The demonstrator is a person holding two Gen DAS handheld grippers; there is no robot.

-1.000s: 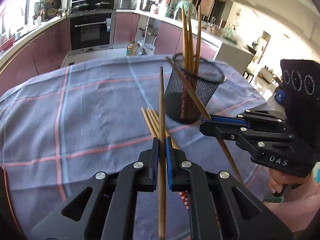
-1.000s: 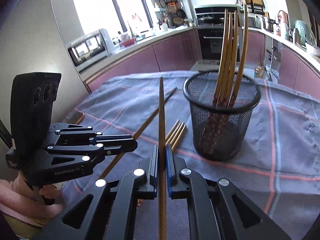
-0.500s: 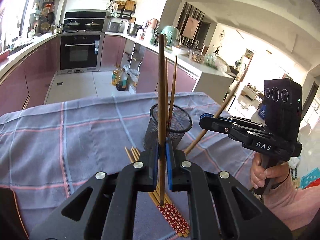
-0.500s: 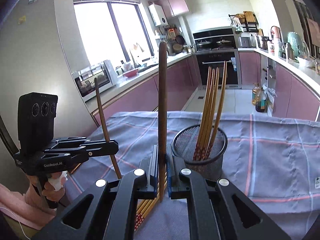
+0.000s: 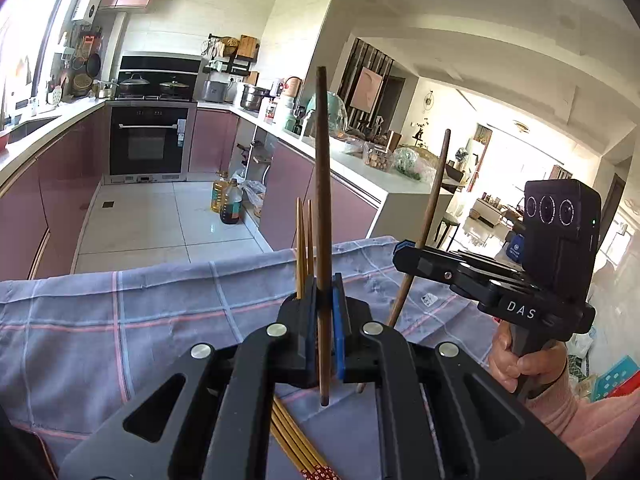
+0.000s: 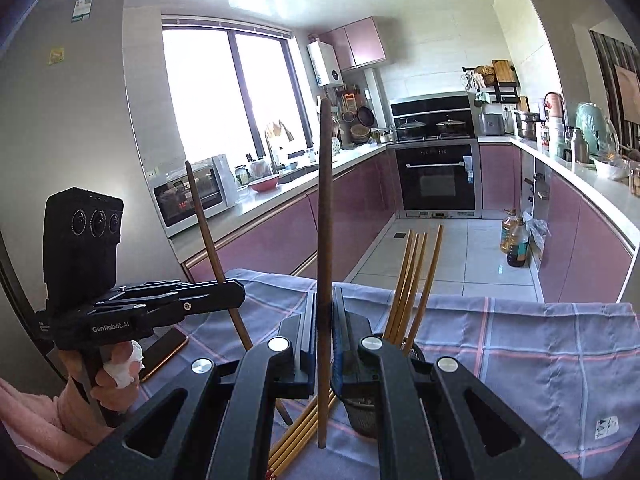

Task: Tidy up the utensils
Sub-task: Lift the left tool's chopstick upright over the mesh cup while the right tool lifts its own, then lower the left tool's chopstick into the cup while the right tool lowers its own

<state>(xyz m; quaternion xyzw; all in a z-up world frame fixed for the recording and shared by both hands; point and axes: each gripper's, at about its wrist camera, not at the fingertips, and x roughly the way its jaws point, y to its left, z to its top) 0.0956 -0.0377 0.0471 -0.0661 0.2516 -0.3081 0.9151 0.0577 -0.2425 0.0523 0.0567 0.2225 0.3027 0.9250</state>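
Observation:
My left gripper (image 5: 323, 312) is shut on a dark brown chopstick (image 5: 322, 184), held upright above the table. My right gripper (image 6: 325, 320) is shut on another dark brown chopstick (image 6: 325, 200), also upright. Each gripper shows in the other's view: the right one (image 5: 404, 250) with its chopstick (image 5: 434, 192), the left one (image 6: 236, 292) with its chopstick (image 6: 204, 224). The black mesh holder (image 6: 362, 412) stands just below my right gripper, mostly hidden, with several light chopsticks (image 6: 416, 276) in it; their tops show in the left wrist view (image 5: 302, 240). More light chopsticks (image 5: 296, 444) lie on the cloth (image 6: 296, 436).
A blue-grey checked cloth (image 5: 140, 320) covers the table (image 6: 540, 360). A phone (image 6: 164, 352) lies at the table's left edge. Kitchen counters and an oven (image 6: 436, 176) are behind, and oil bottles (image 5: 226, 202) stand on the floor.
Both grippers have risen and tipped up with their chopsticks, from near the cloth to well above it. The mesh holder has dropped out of sight under the fingers.

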